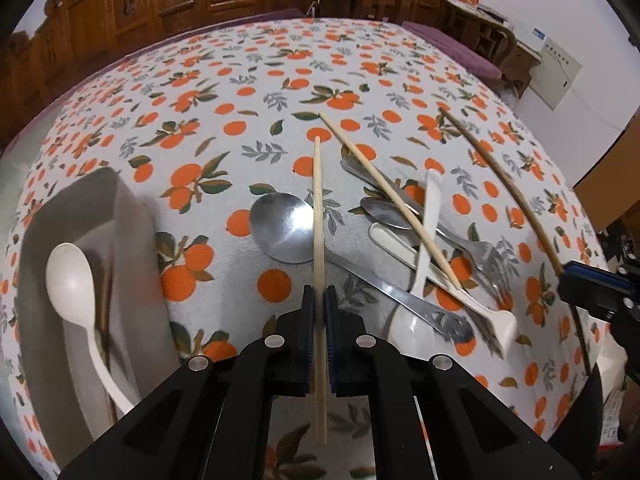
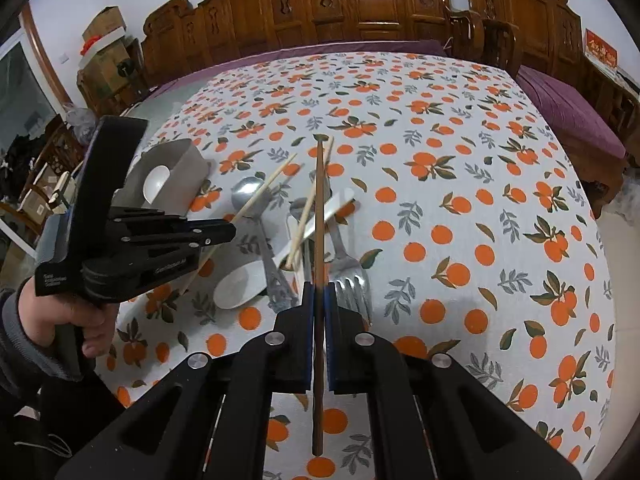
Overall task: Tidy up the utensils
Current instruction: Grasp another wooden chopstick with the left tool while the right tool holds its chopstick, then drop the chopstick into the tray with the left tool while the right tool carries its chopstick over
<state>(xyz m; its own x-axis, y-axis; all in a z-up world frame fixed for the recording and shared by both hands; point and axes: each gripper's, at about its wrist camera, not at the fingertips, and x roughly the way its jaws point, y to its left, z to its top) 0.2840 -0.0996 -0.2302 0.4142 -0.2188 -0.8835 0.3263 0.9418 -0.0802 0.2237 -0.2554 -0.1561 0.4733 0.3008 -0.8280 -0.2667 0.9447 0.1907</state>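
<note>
Left gripper (image 1: 319,300) clenched on light chopstick (image 1: 317,200), right gripper (image 2: 319,298) on dark chopstick (image 2: 319,208). Thin, stiff, probably slippery; better gripped mid-length.

A pale chopstick (image 1: 318,216) is held upright at the frame's middle. A dark chopstick (image 2: 319,216) is held too. Spoons and a fork (image 2: 352,280) (all jumbled) are piled mid-frame.
</note>
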